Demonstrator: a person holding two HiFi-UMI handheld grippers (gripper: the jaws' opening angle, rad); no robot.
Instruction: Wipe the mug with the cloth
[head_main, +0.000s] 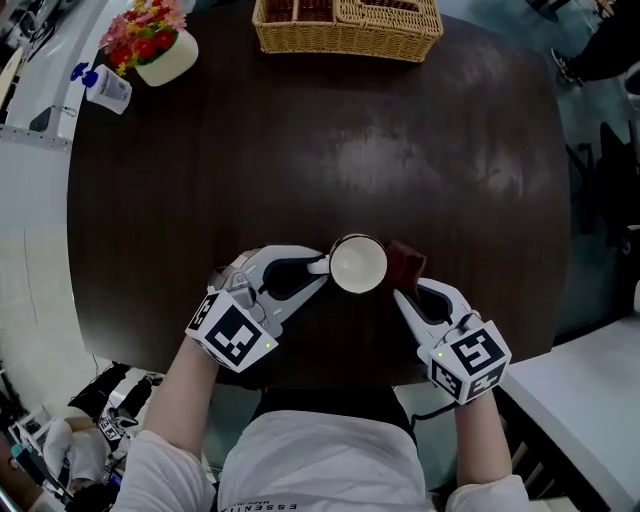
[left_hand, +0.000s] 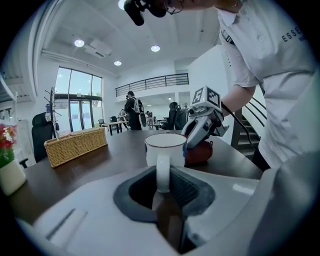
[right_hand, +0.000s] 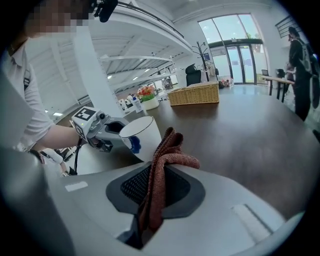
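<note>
Cloth (head_main: 406, 261) beside the white mug (head_main: 358, 264) on your desk (head_main: 250, 150).
Your left gripper (head_main: 318, 267) clamps its fingers on the hard, probably slick handle; your right gripper (head_main: 402, 284) pinches the limp cloth.

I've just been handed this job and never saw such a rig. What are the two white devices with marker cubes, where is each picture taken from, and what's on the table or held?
No robot here: a person holds a two-jaw gripper in each hand. The head view looks down from the person's head; the other two cameras ride on the grippers, looking along their jaws. On the dark table are a white mug, a wicker basket and a flower pot. The left gripper is shut on the mug's handle; the right gripper is shut on a reddish-brown cloth, beside the mug.
</note>
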